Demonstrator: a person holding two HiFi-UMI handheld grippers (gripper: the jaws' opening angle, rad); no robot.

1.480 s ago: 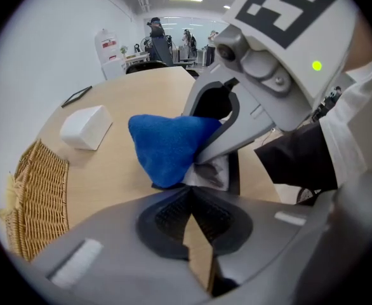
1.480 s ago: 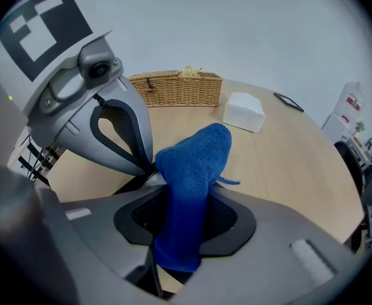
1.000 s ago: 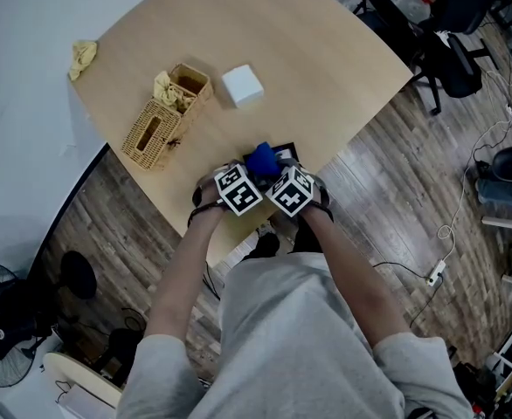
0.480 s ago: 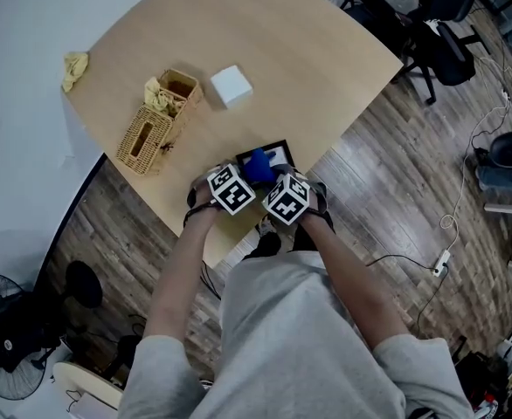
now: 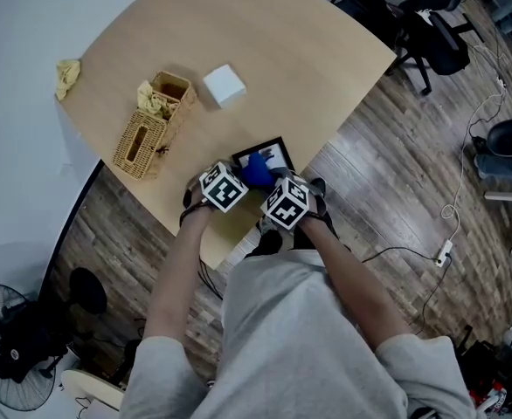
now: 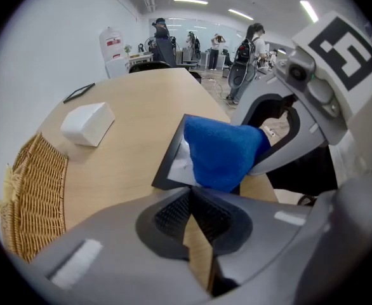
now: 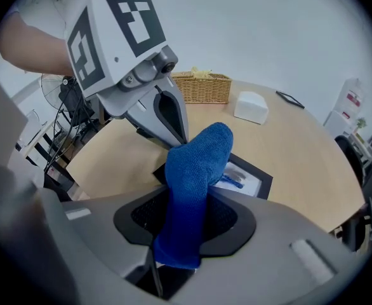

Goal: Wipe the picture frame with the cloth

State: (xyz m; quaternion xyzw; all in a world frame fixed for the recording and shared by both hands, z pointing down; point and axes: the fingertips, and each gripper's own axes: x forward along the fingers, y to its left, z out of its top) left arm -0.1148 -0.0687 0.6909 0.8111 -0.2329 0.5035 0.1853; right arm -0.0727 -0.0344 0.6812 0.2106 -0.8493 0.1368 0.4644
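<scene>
Right gripper view: right gripper clamped on blue cloth, free end draped onto picture frame near table edge. Frame likely steadied by left gripper, jaws together at its edge.

Bright, even indoor light, ceiling strip lights glaring, gripper views fisheye-bent with black corners, cloth crisp, near foreground soft.

Pic frame w/ blue cloth on it, L tongs, R tongs close by, wicker basket, white box behind.
</scene>
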